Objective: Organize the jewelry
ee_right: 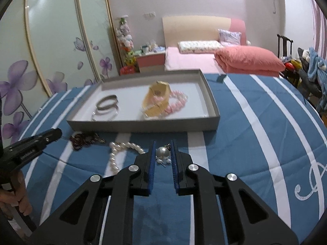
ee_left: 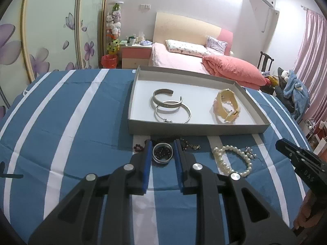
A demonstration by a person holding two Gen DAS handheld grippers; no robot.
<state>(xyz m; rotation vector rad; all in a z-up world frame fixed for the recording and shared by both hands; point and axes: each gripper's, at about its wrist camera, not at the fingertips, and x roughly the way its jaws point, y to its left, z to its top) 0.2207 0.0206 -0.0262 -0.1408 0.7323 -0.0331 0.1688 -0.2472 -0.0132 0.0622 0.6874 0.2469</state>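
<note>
In the left wrist view, the left gripper [ee_left: 162,150] was held with its blue-padded jaws apart on either side of a round silver ring-shaped bangle [ee_left: 162,153] lying on the blue-and-white striped surface [ee_left: 81,122], just before the shallow grey cardboard tray [ee_left: 190,127], in which two silver cuff bracelets [ee_left: 170,107] and a cream strap watch [ee_left: 226,107] were seen. In the right wrist view, the right gripper [ee_right: 162,152] was likewise spread, a large grey pearl pendant [ee_right: 162,152] lying between its jaws beside a white pearl bracelet [ee_right: 120,153], and a pink bead bracelet [ee_right: 177,101] was seen in the tray.
</note>
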